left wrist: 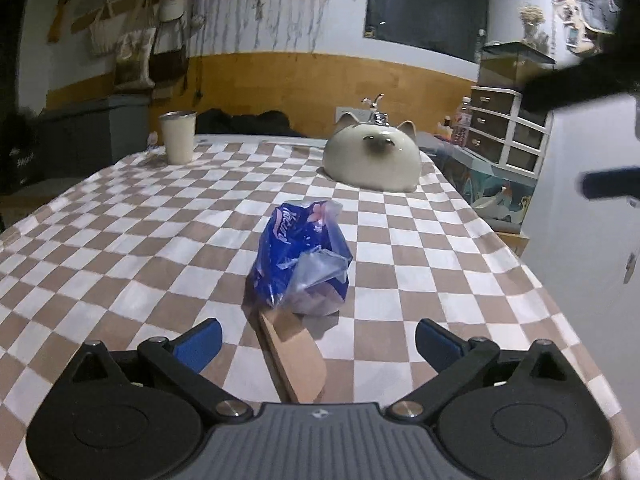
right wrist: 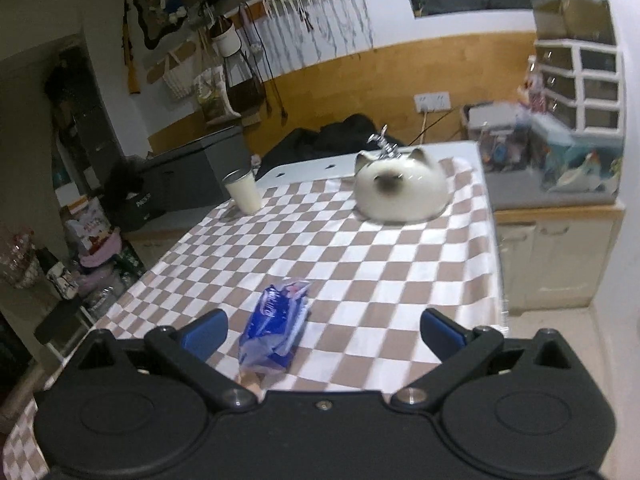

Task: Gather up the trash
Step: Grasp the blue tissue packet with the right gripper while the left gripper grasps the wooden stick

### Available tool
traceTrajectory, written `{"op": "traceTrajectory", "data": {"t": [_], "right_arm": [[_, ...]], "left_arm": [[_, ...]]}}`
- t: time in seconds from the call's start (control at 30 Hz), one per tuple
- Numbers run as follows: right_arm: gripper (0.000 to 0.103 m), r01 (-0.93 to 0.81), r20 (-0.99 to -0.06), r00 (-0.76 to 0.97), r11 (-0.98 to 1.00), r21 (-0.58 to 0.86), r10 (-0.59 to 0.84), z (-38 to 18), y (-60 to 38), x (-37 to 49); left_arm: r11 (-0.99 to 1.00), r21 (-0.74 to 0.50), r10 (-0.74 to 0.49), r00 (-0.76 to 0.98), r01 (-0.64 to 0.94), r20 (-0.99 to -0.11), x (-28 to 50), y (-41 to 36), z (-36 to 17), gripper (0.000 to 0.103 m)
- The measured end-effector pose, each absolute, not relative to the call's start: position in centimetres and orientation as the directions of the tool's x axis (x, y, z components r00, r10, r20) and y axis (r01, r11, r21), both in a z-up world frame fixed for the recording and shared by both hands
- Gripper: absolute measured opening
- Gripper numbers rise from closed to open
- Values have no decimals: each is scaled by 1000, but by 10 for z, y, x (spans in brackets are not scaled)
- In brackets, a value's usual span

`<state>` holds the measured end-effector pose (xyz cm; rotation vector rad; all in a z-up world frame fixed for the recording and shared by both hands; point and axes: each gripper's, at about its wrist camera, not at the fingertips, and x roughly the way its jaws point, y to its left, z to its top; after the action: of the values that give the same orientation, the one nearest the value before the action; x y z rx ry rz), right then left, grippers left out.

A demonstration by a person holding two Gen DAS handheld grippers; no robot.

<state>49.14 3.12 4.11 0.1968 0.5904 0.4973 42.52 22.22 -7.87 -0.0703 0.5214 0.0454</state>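
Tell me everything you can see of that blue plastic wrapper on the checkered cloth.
The blue plastic wrapper is a crumpled, glossy film bag with white script lettering, a pink flower print and a clear torn flap at its near end. It looks mostly empty and slumped, lying lengthwise on the checkered tablecloth. Its near end overlaps a flat tan cardboard piece. Neither tongs touch it.

A crumpled blue plastic wrapper (left wrist: 302, 258) lies on its side just ahead of the left claw (left wrist: 318, 344). A tan cardboard strip (left wrist: 294, 356) lies flat between that claw's fingers, touching the wrapper.
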Motion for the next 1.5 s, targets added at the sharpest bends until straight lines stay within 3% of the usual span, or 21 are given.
{"op": "traceTrajectory", "data": {"t": [0.1, 0.17, 0.3, 0.53, 0.73, 0.8, 0.87, 0.93, 1.17, 1.5], "right_arm": [[100, -392, -477, 697, 842, 372, 535, 30, 45, 511], [92, -398, -478, 677, 824, 402, 560, 22, 55, 522], [86, -408, -491, 647, 809, 423, 583, 6, 76, 538], [57, -371, -543, 594, 801, 470, 594, -24, 97, 555], [46, -299, -549, 604, 803, 516, 578, -46, 107, 567], [37, -291, -550, 604, 801, 522, 578, -52, 111, 570], [12, -297, -553, 592, 797, 526, 586, -57, 115, 572], [1, -314, -561, 594, 808, 499, 577, -57, 116, 568], [1, -389, -533, 653, 843, 372, 537, -32, 79, 529], [1, -424, -550, 622, 830, 361, 557, -29, -23, 443]], "left_arm": [[997, -31, 39, 852, -65, -522, 434, 225, -86, 83], [996, -39, 43, 839, -77, -543, 437, 228, -89, 75], [997, -41, 27, 829, -60, -558, 439, 232, -91, 65], [997, -50, 25, 818, -66, -575, 438, 238, -92, 46], [994, -92, 0, 823, -64, -569, 433, 244, -91, 32], [994, -92, -4, 822, -59, -569, 431, 244, -91, 30], [994, -93, -9, 821, -53, -570, 429, 245, -90, 29], [995, -84, -7, 821, -50, -571, 427, 246, -90, 29], [997, -62, 8, 819, -53, -573, 422, 245, -90, 27], [996, -56, 28, 817, -74, -576, 424, 244, -90, 32]]}}
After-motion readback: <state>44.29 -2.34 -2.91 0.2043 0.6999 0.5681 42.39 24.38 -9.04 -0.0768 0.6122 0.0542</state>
